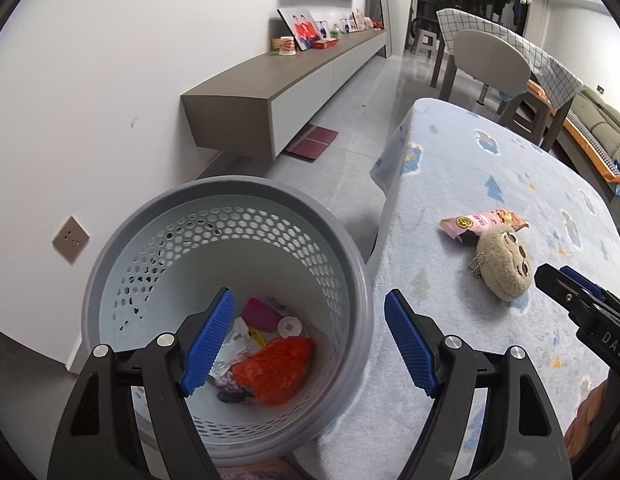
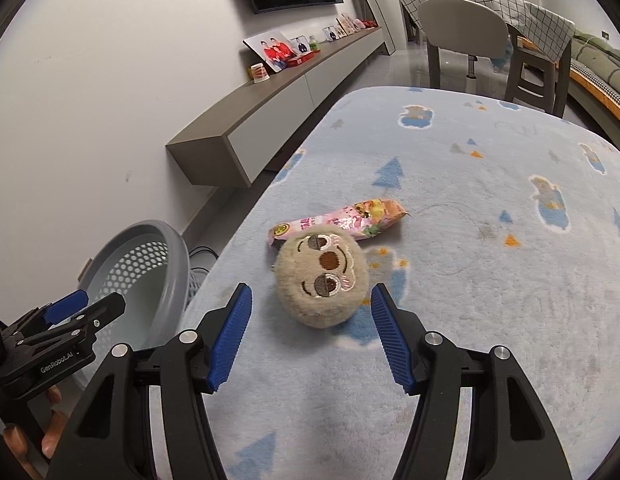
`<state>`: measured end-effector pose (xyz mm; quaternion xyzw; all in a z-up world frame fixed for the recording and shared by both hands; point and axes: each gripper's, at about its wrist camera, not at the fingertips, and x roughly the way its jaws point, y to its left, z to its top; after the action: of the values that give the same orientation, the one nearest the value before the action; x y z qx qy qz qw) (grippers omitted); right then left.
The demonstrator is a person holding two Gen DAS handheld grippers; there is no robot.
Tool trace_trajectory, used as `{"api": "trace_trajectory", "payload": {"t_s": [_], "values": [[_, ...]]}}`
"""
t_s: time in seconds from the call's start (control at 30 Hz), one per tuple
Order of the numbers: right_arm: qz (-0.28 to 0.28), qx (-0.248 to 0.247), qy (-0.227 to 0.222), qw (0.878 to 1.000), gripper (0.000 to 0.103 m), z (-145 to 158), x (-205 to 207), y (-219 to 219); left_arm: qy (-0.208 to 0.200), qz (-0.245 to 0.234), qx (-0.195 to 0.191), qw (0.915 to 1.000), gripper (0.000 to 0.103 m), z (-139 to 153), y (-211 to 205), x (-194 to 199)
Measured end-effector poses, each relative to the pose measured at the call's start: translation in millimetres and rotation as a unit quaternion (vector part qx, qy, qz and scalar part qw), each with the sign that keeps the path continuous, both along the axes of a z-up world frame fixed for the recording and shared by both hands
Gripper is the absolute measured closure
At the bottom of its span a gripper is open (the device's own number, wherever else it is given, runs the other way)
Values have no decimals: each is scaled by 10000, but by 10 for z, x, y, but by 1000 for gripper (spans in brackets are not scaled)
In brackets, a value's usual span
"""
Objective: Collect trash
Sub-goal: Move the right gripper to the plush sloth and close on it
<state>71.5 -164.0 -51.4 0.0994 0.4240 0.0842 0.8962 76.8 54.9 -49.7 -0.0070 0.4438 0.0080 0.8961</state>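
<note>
A grey perforated bin (image 1: 110, 280) stands on the floor beside the table and holds an orange bag (image 1: 276, 372), a pink piece and paper scraps. My left gripper (image 1: 310, 304) hangs open over the bin's right rim, nothing between its blue pads. On the pale blue fleece table cover (image 2: 489, 300) lies a pink snack wrapper (image 2: 341, 220), touching a round beige plush toy (image 2: 321, 280) in front of it. My right gripper (image 2: 310, 300) stands open just short of the plush, which sits between the line of its fingertips. The bin (image 2: 150, 264) shows at left in the right wrist view.
A low wall cabinet (image 1: 270, 92) with photos and cups runs along the left wall. A dining table with a checked cloth (image 1: 529, 48) and chairs stand beyond. A wall socket (image 1: 70, 238) is near the bin. A hand (image 2: 50, 432) holds the left gripper's frame.
</note>
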Motion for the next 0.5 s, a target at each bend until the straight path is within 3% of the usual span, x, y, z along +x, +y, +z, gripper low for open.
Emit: {"api": "trace_trajectory", "payload": {"t_s": [0.5], "values": [[39,-410,360,9985,37,-273,355,161,124,-121,70,9998,27,-124,-124,108]]}}
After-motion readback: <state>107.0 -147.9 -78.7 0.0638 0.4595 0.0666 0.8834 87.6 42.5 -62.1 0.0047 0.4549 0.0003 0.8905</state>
